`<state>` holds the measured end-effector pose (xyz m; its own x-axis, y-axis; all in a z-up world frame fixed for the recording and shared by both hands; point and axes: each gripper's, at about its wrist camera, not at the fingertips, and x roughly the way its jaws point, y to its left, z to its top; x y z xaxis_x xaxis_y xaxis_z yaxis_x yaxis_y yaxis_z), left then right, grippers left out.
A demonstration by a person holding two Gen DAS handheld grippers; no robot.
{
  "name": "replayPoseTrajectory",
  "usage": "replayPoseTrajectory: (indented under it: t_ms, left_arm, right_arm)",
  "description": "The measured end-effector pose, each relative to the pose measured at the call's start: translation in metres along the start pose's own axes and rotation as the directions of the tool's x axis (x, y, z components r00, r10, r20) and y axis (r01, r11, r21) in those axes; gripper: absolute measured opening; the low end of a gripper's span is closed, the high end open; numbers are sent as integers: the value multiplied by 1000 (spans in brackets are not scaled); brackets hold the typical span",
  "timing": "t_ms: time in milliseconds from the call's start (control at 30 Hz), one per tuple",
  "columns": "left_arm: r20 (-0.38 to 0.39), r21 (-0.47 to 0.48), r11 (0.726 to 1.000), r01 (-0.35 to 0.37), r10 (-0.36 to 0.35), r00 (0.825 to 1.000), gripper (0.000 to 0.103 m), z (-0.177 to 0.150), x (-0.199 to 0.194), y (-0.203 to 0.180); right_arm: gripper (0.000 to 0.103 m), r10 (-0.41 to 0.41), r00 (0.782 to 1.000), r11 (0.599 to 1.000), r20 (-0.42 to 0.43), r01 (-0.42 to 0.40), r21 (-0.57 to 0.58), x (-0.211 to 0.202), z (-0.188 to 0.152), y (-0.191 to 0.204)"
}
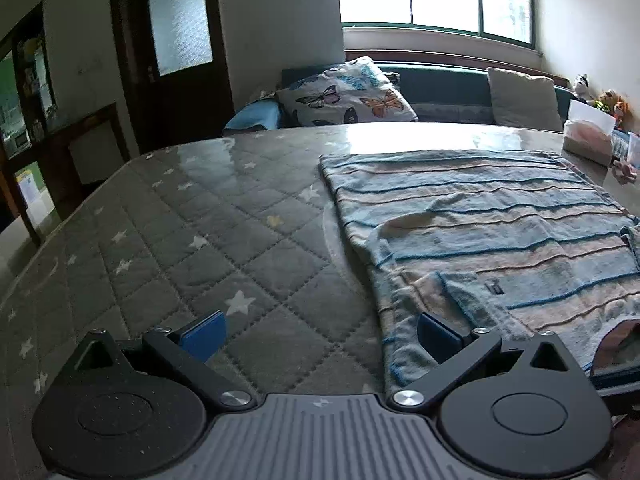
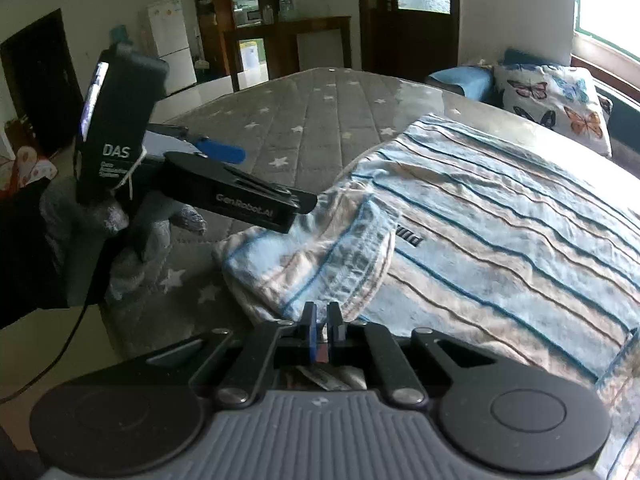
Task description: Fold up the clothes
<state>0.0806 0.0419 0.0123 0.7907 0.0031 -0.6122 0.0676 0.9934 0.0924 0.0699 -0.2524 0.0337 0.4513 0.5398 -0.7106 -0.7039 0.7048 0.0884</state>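
Observation:
A blue, white and tan striped garment (image 1: pixel 480 232) lies spread on a grey quilted star-pattern mat (image 1: pixel 192 240). My left gripper (image 1: pixel 320 336) is open; its right finger rests over the garment's near left edge, its left finger over the mat. In the right wrist view my right gripper (image 2: pixel 322 326) is shut on a folded-over part of the striped garment (image 2: pixel 320 256) and holds it lifted above the rest of the cloth (image 2: pixel 500 220). The left gripper (image 2: pixel 276 200) shows there too, open, its finger at the lifted fold.
A butterfly-print cushion (image 1: pixel 348 92) and a beige cushion (image 1: pixel 524 96) sit on a sofa behind the table. A tissue box (image 1: pixel 588 132) and small items stand at the far right. A dark door (image 1: pixel 176 52) is at the back left.

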Motion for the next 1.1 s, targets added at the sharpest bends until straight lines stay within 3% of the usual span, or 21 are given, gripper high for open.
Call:
replayPoseTrajectory:
  t_ms: [200,333,467,600,800,933,1100]
  left_arm:
    - [-23,84,996,8,-6,1000,103,-1,12,-24]
    - [13,149,989,-18,17,1000,103,-10,6,-34]
    - [31,170,985,-16,11,999,103,-15,-7,-31]
    - [56,191,982,-5,-5,998,103,-19,-22,-32]
    - [69,270,962,35,-55,996,103,-28,-39,-44]
    - [76,329,941,79,-110,991,103,-33,-54,-51]
    - [73,413,898,151,-198,978,103,-40,-76,-54]
  right_arm:
    - [12,-3,1000,1000,1,3,27,3,-2,-11]
    - [16,-9,1000,1000,-21,9,30,7,-8,-15]
    - [36,-49,999,997,13,48,60,-15,-16,-30]
    - [36,-165,986,978,8,163,127,-35,-33,-61]
    - [36,-320,947,923,-16,315,222,-63,-58,-107]
    - [36,-317,948,915,-45,317,249,-61,-74,-117]
    - [38,-289,957,938,-34,290,190,-74,-82,-107]
